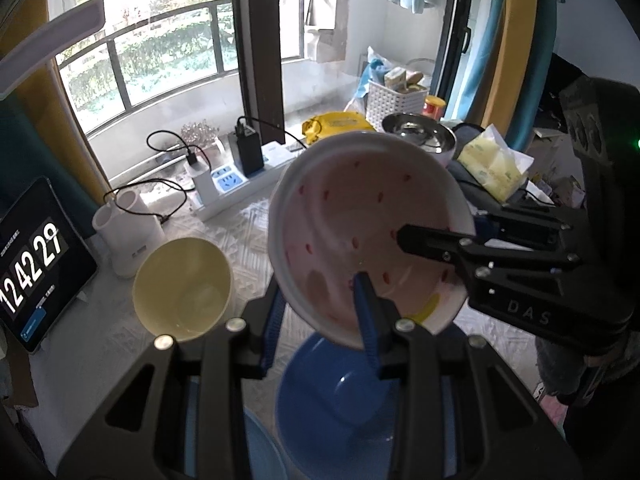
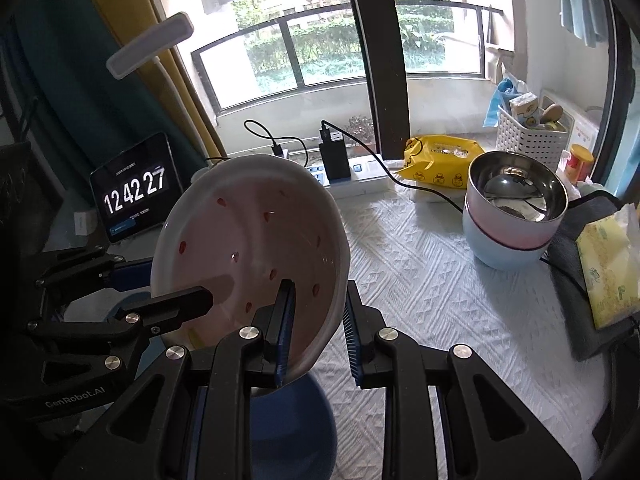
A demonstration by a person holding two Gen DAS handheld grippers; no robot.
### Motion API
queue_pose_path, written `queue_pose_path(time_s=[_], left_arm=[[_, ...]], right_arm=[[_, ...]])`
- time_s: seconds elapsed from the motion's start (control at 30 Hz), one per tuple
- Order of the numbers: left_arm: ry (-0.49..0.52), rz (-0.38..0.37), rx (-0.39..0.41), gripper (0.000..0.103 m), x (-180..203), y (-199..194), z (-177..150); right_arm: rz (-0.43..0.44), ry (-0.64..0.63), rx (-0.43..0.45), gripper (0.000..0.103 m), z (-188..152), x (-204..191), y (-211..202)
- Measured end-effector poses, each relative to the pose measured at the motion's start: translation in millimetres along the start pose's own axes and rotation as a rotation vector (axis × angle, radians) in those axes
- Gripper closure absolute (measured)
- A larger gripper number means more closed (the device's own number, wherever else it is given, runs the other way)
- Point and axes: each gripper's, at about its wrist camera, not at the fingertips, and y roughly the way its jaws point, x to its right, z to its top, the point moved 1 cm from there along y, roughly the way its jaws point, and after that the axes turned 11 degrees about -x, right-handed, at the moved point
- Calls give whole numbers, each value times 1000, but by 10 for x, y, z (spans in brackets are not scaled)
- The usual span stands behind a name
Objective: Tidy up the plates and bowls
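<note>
Both grippers pinch one pink spotted bowl (image 2: 256, 256) by its rim: the right gripper (image 2: 316, 332) has one finger inside and one outside, and the left gripper (image 1: 320, 320) likewise. The bowl hangs tilted over a blue bowl (image 1: 340, 400) at the table's near edge. It looks ceramic: stiff, slick, breakable, best held at the rim. The grippers read "GenRobot.AI" and "DAS". Farther left, a tablet (image 2: 136, 192) shows 12 42 27.

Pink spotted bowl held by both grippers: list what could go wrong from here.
1. The pink spotted bowl hangs tilted, pinched only at its rim by the left gripper and right gripper; it could slip.
2. If dropped, it would likely hit the blue bowl below.
3. Uneven pulling by the two grippers might twist it loose.
</note>
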Motion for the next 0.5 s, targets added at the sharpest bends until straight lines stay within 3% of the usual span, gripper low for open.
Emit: queue_pose_path(time_s=[0.5], left_arm=[[-5, -9, 9, 68, 65, -185, -323]], right_arm=[[-6, -14, -2, 78, -276, -171, -159]])
